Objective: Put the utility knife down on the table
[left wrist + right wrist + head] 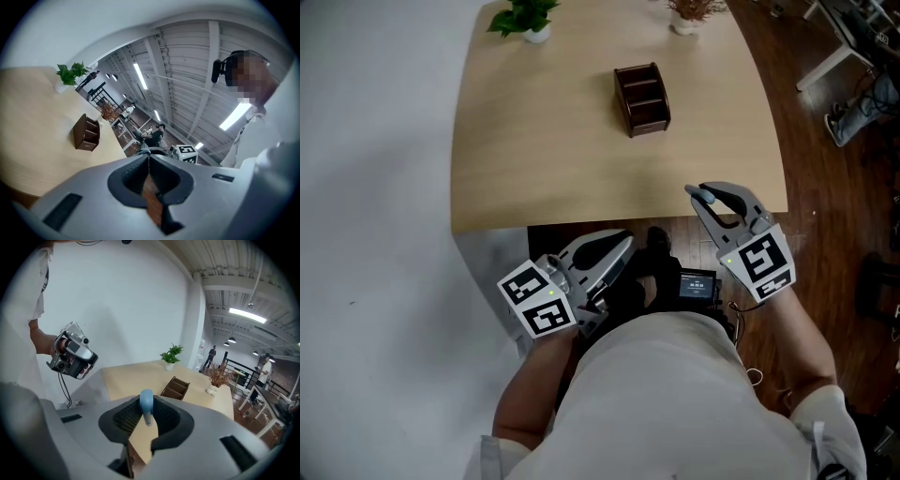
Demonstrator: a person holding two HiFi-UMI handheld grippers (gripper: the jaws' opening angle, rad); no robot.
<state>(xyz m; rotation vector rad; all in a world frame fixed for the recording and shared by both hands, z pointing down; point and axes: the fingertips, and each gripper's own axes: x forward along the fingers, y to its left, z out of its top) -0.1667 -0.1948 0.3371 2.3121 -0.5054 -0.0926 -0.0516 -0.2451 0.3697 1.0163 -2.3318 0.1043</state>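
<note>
right hand-held gripper (711, 201) clamping utility knife (146, 405), over table (544, 141)

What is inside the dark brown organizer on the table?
The organizer shows open compartments with nothing sticking out of them. Their dark bottoms are partly covered by its own walls, so a small flat thing there could stay unseen.

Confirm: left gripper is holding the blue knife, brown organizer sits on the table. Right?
Wrong gripper. The knife is clamped in the right gripper, as the right gripper view shows. The left gripper has its jaws together with nothing between them, per the left gripper view. The brown organizer does sit on the table.
</note>
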